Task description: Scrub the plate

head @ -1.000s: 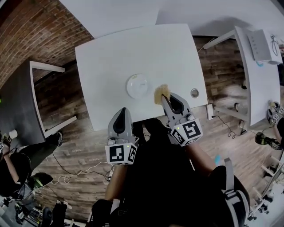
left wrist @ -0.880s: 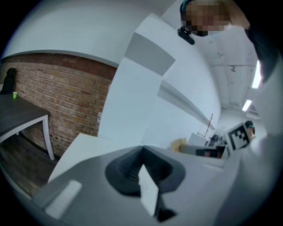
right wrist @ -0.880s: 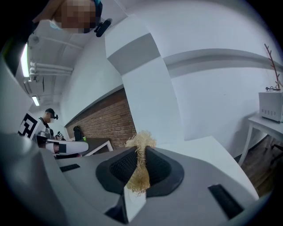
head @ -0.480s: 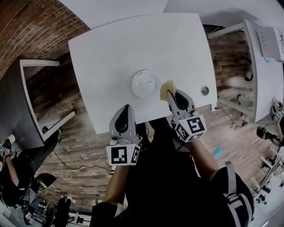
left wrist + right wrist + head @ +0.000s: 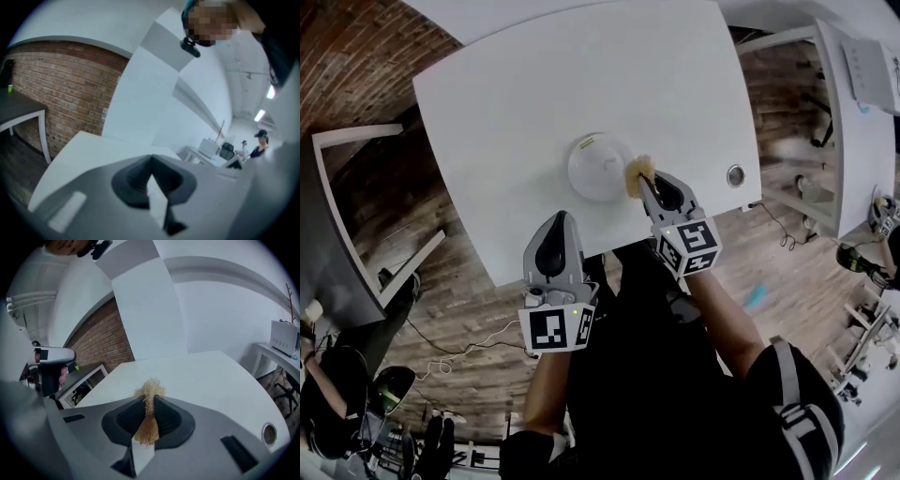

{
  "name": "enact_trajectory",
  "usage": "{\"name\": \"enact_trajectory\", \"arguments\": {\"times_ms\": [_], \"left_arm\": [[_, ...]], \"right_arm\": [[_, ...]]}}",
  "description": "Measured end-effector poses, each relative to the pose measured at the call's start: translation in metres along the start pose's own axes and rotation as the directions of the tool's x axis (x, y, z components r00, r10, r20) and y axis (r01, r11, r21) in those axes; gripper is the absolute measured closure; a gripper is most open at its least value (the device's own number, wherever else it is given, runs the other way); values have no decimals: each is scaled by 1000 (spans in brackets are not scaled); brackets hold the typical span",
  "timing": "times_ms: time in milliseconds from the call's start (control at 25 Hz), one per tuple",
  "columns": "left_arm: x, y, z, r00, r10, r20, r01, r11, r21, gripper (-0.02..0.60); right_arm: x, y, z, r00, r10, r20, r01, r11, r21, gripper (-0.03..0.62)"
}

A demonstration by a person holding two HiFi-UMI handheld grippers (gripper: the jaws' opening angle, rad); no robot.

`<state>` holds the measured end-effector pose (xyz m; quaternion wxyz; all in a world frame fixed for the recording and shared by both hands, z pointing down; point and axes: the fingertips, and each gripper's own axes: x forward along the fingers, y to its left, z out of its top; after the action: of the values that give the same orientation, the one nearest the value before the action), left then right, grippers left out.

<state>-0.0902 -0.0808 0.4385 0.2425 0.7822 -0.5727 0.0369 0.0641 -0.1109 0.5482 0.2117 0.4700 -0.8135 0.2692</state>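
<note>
A round white plate [image 5: 596,167] lies on the white table [image 5: 506,103], near its front edge. My right gripper [image 5: 649,184] is shut on a golden wire scrubber [image 5: 637,173], which touches the plate's right rim. In the right gripper view the scrubber [image 5: 149,394] sticks out between the closed jaws of the right gripper [image 5: 149,404]; the plate is hidden there. My left gripper [image 5: 559,220] hovers at the table's front edge, below and left of the plate, apart from it. In its own view the left gripper [image 5: 151,163] is shut with nothing in it.
A round metal grommet [image 5: 736,174] sits in the table's right front corner. A second white desk with a white box [image 5: 867,70] stands to the right, a dark table [image 5: 333,234] to the left. Wooden floor and cables lie below.
My right gripper has carried the scrubber left, from a gap beside the plate to its right rim. The left gripper has stayed by the front edge.
</note>
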Motion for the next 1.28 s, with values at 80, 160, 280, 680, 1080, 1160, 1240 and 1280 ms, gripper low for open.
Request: {"name": "enact_trajectory", "arguments": {"times_ms": [80, 160, 280, 680, 1080, 1160, 1240, 1280], "left_arm": [[2, 2, -3, 1000, -5, -6, 5, 1000, -1, 578], [3, 6, -6, 1000, -2, -8, 2, 1000, -7, 578], [4, 12, -8, 1000, 14, -4, -15, 1000, -22, 578], [11, 12, -9, 1000, 12, 0, -12, 999, -39, 578], [13, 19, -14, 1000, 24, -6, -25, 998, -57, 578], [13, 22, -14, 1000, 30, -6, -30, 998, -58, 578], [13, 24, -14, 999, 35, -5, -35, 998, -61, 578], [13, 25, -14, 999, 38, -5, -38, 997, -62, 578]], "right_arm": [[8, -2, -10, 999, -5, -46, 5, 1000, -1, 545], [18, -2, -20, 996, -3, -92, 3, 1000, -1, 543], [30, -2, -32, 989, -6, -145, 6, 1000, -4, 545], [45, -15, -39, 978, -42, -205, 44, 999, 6, 543], [57, -21, -37, 975, -38, -219, 38, 999, -5, 543], [61, -21, -35, 975, -35, -218, 34, 999, -10, 543], [66, -21, -31, 976, -33, -215, 31, 999, -13, 543], [68, -22, -29, 976, -32, -214, 29, 999, -15, 543]]}}
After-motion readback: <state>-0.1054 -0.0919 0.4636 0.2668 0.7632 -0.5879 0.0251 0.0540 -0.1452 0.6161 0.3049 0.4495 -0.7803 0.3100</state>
